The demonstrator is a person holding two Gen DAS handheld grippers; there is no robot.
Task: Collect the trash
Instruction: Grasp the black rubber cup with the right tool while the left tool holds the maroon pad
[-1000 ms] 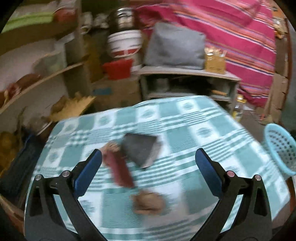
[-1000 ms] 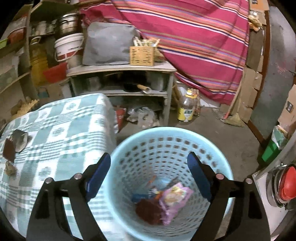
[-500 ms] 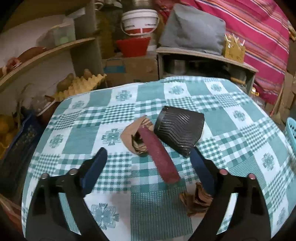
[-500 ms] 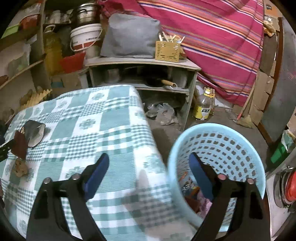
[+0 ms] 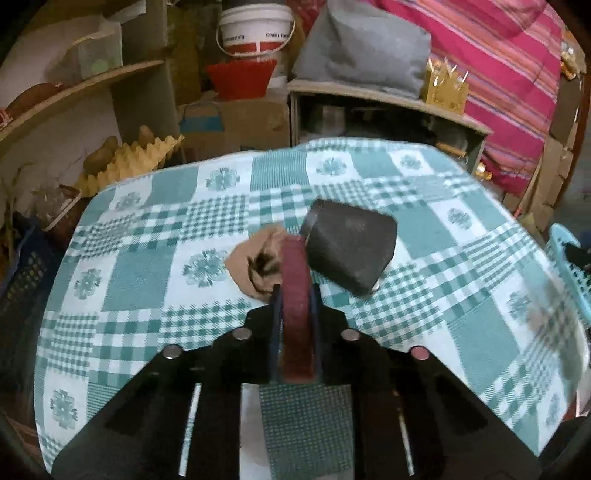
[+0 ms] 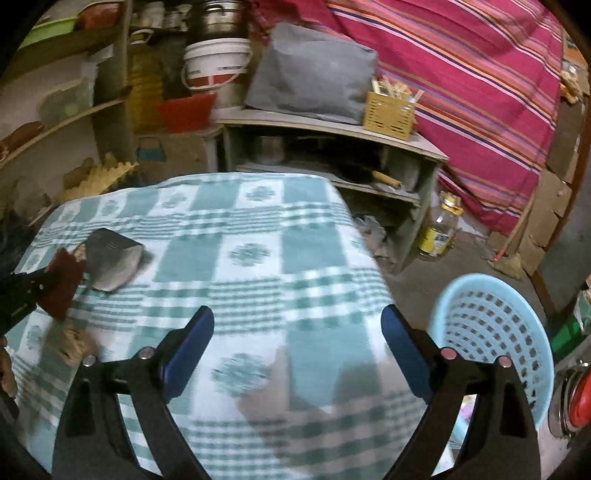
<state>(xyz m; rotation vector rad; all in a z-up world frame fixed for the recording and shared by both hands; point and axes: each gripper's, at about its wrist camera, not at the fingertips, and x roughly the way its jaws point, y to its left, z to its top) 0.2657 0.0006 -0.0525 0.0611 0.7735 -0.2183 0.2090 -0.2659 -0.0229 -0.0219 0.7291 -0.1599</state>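
Note:
A long dark red wrapper sits between the blue pads of my left gripper, whose jaws are closing and press on its sides, low over the green checked tablecloth. Beside it lie a crumpled brown paper and a black ribbed pouch. From the right wrist view the red wrapper, the pouch and a blurred brown scrap are at the far left. My right gripper is open and holds nothing above the table's near right part. The light blue basket stands on the floor to its right.
Behind the table stand a grey shelf unit with a grey cushion and a yellow box, a white bucket and egg trays. A striped pink cloth hangs at the right. An oil bottle stands on the floor.
My left gripper came down to the red wrapper and closed on it. My right gripper swung left from above the basket to over the table, still open.

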